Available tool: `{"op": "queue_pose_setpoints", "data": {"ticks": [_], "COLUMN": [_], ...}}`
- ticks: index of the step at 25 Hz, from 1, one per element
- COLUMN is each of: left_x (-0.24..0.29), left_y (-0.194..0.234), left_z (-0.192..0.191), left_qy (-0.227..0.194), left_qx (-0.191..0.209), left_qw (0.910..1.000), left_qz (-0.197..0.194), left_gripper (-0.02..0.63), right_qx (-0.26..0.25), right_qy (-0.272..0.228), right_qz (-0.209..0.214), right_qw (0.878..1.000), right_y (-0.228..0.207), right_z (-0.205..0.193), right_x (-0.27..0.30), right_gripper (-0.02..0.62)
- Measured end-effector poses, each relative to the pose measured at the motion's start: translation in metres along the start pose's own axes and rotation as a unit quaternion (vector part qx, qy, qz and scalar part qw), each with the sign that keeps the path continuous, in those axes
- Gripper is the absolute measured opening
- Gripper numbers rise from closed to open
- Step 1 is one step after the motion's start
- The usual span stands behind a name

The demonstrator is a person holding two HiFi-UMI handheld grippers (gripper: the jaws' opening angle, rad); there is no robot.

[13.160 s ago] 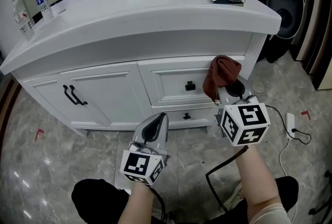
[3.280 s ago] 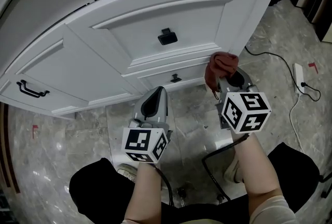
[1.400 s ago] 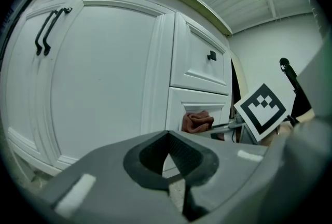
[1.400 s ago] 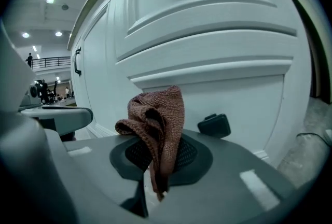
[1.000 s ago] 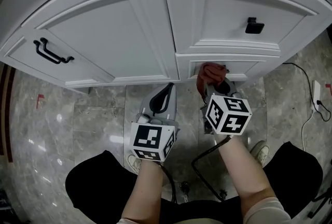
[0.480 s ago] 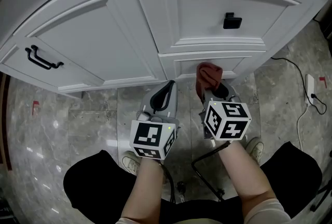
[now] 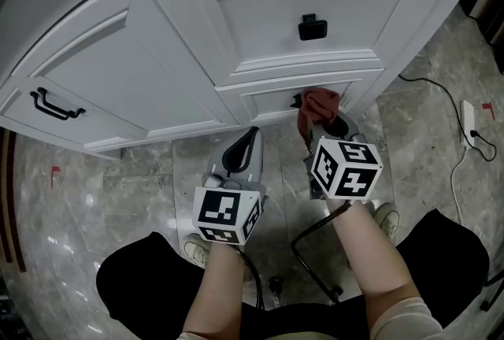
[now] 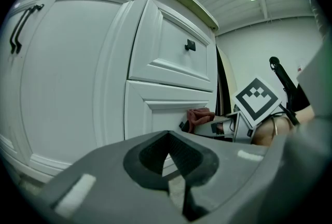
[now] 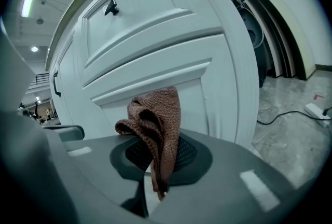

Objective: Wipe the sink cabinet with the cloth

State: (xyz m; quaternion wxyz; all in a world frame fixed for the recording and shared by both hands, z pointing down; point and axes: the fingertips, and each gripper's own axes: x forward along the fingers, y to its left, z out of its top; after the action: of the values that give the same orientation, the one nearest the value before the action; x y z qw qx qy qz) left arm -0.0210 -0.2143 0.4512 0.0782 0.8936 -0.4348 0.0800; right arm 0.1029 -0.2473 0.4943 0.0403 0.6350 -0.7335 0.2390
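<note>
A: Well, the reddish-brown cloth (image 9: 154, 123) sits pinched in your right gripper (image 9: 149, 168). The jaws clamp its lower end and the bunched top stands up past them.

B: You have it low on the sink cabinet (image 7: 157, 24), right at the lower drawer (image 7: 264, 102) and beside that drawer's small black knob (image 7: 297, 101). Whether the cloth touches the white front, I cannot tell.

A: That little knob is what sticks out of the panel next to the cloth.

B: Your left gripper (image 7: 250, 138) hangs just beside your right one, on its left. Its jaws are pressed together with nothing between them, and they point at the foot of the cabinet.

A: Farther up from the cloth you have the upper drawer (image 7: 299, 0) with a square black knob (image 7: 313, 27). Well off to the left is the door (image 7: 87, 79) with its black bar handle (image 7: 57, 105).

B: On the grey marble floor (image 7: 102, 189) to your right, a black cable (image 7: 425, 81) runs to a white power strip (image 7: 468, 112). A small red mark (image 7: 53, 171) lies at the left, and near you a pale shoe (image 7: 386, 214) shows by your right arm.

A: As for print, the marker cube (image 7: 345, 168) on each gripper carries black-and-white square patterns, and that is all I can read.
</note>
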Motion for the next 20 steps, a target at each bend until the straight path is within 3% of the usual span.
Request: {"op": "queue_pose_setpoints", "data": {"ticks": [7,12,20], "left_x": [0.012,0.023,0.038], "left_y": [-0.004,-0.008,-0.024], "left_z": [-0.002,0.001,0.007], "left_qy": [0.004,-0.004,-0.019], "left_qx": [-0.001,-0.014,-0.034], "left_qw": [1.0,0.9999,0.9992], "left_qz": [-0.002,0.0,-0.004], "left_gripper": [0.0,0.0,0.0], "right_qx": [0.003,-0.031,-0.042], "right_qy": [-0.01,-0.007,-0.034], "right_qz": [-0.004,-0.009,-0.051], "right_qw": [1.0,0.999,0.997], "right_y": [-0.006,-0.011,-0.057], "right_z": [0.005,0.008,0.024], "right_x": [0.006,0.004,-0.013], "right_gripper": [0.077,0.077,0.077]}}
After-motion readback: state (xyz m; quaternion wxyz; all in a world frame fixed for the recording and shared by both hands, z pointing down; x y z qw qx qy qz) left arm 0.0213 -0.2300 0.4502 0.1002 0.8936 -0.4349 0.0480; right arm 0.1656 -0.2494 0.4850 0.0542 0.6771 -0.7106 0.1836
